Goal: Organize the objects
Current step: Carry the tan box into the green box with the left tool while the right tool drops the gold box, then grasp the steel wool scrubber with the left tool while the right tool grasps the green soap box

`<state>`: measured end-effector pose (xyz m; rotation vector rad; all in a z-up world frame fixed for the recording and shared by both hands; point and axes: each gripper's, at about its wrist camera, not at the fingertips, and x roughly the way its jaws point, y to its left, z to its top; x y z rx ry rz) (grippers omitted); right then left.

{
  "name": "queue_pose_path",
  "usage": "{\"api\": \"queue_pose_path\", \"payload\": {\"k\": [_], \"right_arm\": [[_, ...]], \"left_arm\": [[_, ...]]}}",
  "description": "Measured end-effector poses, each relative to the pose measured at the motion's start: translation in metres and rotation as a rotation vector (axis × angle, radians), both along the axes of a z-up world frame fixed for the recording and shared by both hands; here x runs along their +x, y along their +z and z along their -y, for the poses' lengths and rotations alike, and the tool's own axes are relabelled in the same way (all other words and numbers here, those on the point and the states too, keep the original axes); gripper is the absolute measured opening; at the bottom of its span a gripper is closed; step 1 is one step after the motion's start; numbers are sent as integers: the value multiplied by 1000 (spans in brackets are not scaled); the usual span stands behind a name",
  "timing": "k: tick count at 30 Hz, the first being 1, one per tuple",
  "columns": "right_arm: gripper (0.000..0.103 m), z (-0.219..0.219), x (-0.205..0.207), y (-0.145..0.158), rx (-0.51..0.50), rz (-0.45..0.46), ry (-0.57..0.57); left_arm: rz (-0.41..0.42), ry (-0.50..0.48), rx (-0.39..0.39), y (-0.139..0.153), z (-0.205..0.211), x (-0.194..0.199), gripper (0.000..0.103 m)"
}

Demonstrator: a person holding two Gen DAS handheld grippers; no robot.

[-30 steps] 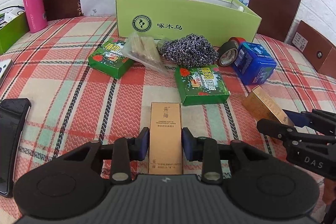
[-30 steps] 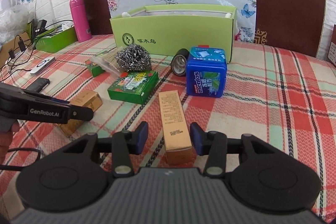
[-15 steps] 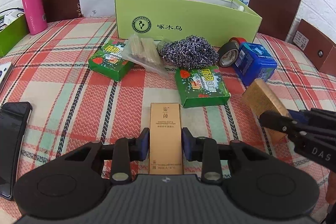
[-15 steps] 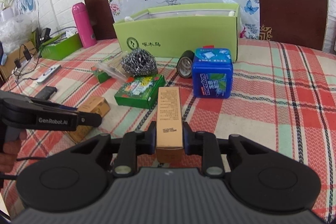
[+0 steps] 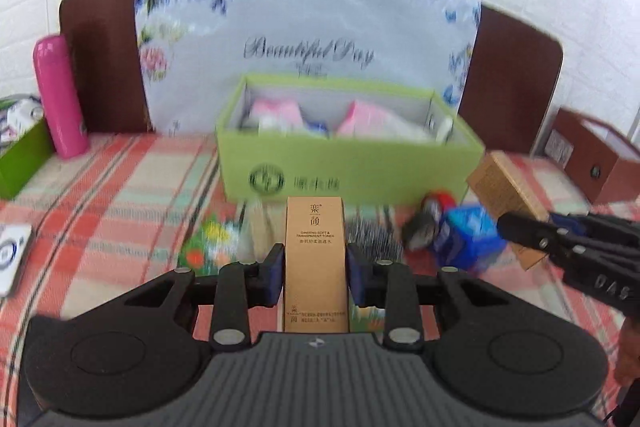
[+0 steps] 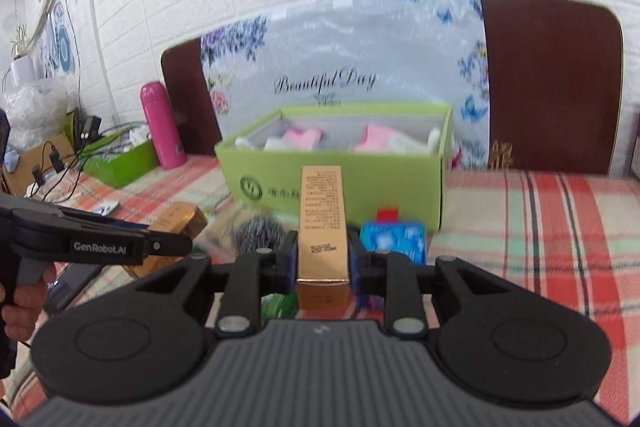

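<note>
With each hand-held gripper, left (image 5: 315,277) and right (image 6: 322,261), clamped on a gold carton (image 5: 314,259) (image 6: 322,227), I judged both needed carrying over the green box (image 5: 352,163) at the tabletop's far edge.

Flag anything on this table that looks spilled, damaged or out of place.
Nothing stands out. Each tongs pair, left tongs and right tongs, grips a gold carton squarely; the green box sits upright. Blur hides the smaller items.
</note>
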<state>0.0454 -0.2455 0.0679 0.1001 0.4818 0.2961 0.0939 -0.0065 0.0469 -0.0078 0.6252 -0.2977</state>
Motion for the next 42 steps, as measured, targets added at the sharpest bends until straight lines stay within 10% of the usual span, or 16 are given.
{"api": "queue_pose_path", "payload": {"k": [8,18,21,29,42], "right_arm": [[24,0,57,24,-24,82,-52],[24,0,148,12,-67,96,-136],[43,1,166,-7,-84,61,-144],[92,1,138,-15,-137,126,-174],[103,0,60,16,-109,152,-214]], "left_arm": [[74,24,-71,40,21,62,33],[55,70,-90,20,38,154,33],[31,61,-69,-2,39,166,61],[-2,132,-79,-2,25,139,77],[42,161,-45,21,29,60,80]]}}
